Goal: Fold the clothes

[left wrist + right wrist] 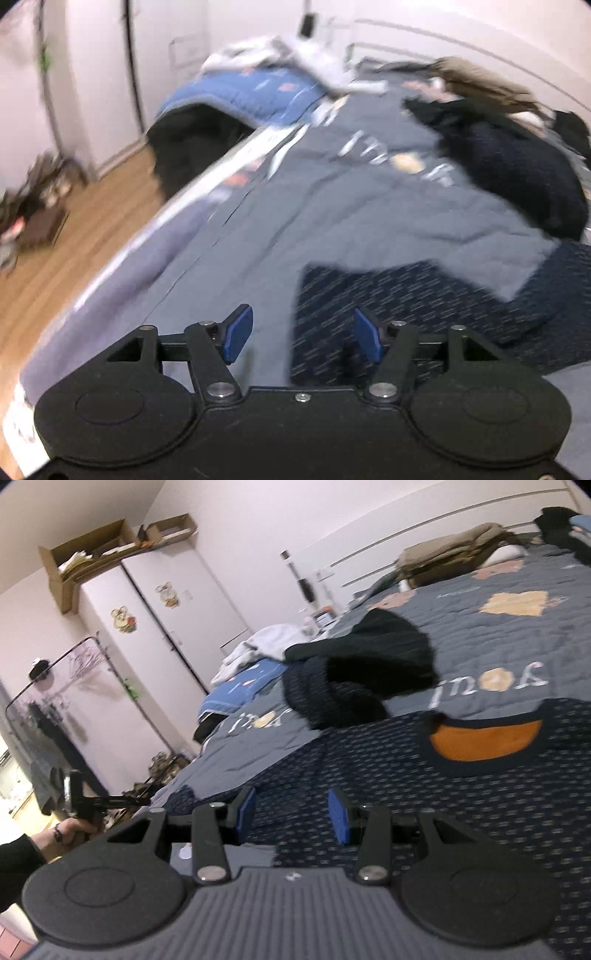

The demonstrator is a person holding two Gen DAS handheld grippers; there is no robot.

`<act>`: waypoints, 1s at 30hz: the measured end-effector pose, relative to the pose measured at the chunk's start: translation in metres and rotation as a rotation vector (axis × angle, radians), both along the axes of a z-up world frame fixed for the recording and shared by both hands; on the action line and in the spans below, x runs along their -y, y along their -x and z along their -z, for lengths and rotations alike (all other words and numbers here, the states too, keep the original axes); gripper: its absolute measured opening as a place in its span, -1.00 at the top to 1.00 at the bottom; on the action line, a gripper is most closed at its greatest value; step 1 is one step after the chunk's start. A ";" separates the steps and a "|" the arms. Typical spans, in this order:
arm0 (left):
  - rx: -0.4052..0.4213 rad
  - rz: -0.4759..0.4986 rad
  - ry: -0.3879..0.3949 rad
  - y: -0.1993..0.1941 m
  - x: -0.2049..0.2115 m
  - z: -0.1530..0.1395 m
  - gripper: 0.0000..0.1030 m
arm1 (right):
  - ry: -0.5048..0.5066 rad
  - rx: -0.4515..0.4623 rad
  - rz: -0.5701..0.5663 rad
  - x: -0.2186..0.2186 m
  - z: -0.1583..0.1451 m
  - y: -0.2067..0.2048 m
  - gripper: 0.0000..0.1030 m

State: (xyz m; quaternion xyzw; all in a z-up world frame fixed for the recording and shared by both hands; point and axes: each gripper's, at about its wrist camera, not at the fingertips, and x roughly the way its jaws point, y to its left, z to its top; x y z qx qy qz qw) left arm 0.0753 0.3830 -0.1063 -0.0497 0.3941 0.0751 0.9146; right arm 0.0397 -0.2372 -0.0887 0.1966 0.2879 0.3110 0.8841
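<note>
Blur smears the quilt point(258, 206) lettering in the left view; "youl" reads on it rightward. Both grippers, left point(303, 334) and right point(291, 814), gape empty over the dotted sweater point(424, 812).

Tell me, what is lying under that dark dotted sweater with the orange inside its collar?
The sweater lies flat on a grey quilt with stitched letters and tan patches, which spreads out around it. Whatever part of the quilt sits directly beneath the sweater is covered from view.
</note>
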 end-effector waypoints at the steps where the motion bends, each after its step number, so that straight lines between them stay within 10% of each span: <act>1: -0.007 -0.014 0.020 -0.001 -0.007 0.004 -0.17 | 0.005 -0.001 -0.012 -0.006 0.001 0.000 0.17; 6: -0.024 -0.043 0.153 -0.012 -0.019 0.029 -0.03 | 0.032 -0.018 -0.055 -0.031 0.008 -0.003 0.17; 7: -0.018 -0.029 0.193 -0.013 -0.018 0.031 0.62 | 0.035 -0.023 -0.060 -0.034 0.010 -0.004 0.17; 8: -0.012 -0.015 0.232 -0.013 -0.017 0.033 0.88 | 0.037 -0.028 -0.065 -0.036 0.012 -0.005 0.17; 17: 0.037 -0.089 0.176 0.032 -0.058 -0.024 0.86 | 0.035 -0.060 -0.040 -0.030 0.021 -0.007 0.17; 24: -0.017 -0.069 0.073 0.037 -0.045 -0.020 0.16 | 0.032 -0.050 -0.037 -0.027 0.017 -0.007 0.17; 30: 0.032 0.061 0.142 0.028 -0.003 -0.022 0.10 | 0.027 -0.048 -0.020 -0.025 0.013 -0.008 0.17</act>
